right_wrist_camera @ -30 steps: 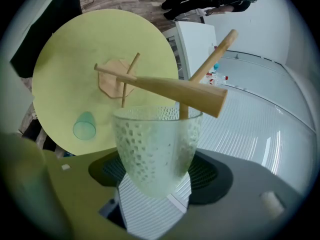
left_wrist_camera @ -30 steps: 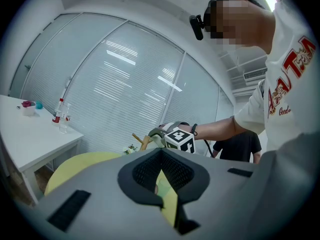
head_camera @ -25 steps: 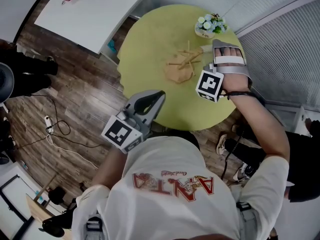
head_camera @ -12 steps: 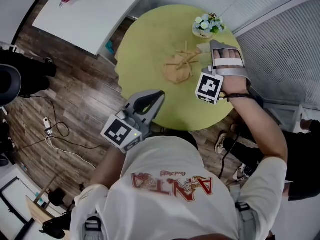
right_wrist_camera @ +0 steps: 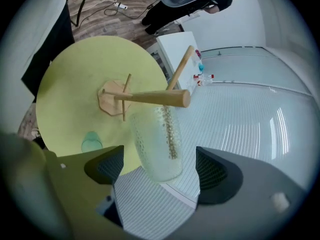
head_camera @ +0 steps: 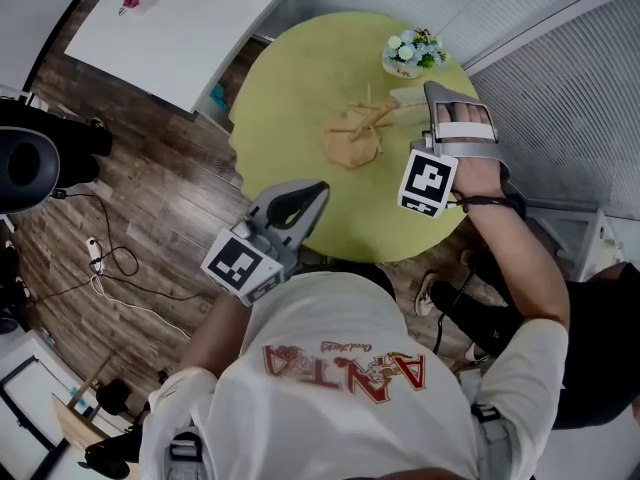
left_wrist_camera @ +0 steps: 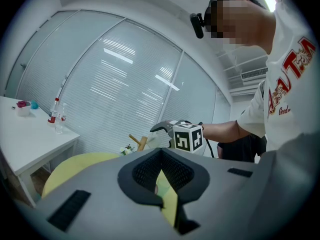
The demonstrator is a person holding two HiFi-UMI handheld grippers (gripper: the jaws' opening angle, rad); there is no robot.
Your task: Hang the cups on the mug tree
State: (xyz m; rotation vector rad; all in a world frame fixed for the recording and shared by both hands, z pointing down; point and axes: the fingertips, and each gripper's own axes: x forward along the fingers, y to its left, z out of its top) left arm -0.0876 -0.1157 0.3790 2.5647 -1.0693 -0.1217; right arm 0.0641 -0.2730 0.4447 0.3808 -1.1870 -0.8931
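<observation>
The right gripper's point(right_wrist_camera: 160, 176) jaws have just been spreading and now stand wide, with the pads clear of the frosted cup point(right_wrist_camera: 155, 139) between them. That cup hangs over a peg of the wooden mug tree point(right_wrist_camera: 150, 97) on the round yellow table point(right_wrist_camera: 70, 69). The left gripper point(left_wrist_camera: 162, 181), jaws together and empty, hovers at the table's near edge.

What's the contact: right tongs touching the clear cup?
Apart. The right gripper view shows the right tongs, jaws just opened wider, standing off the clear dimpled cup between them, with a gap on each side.
</observation>
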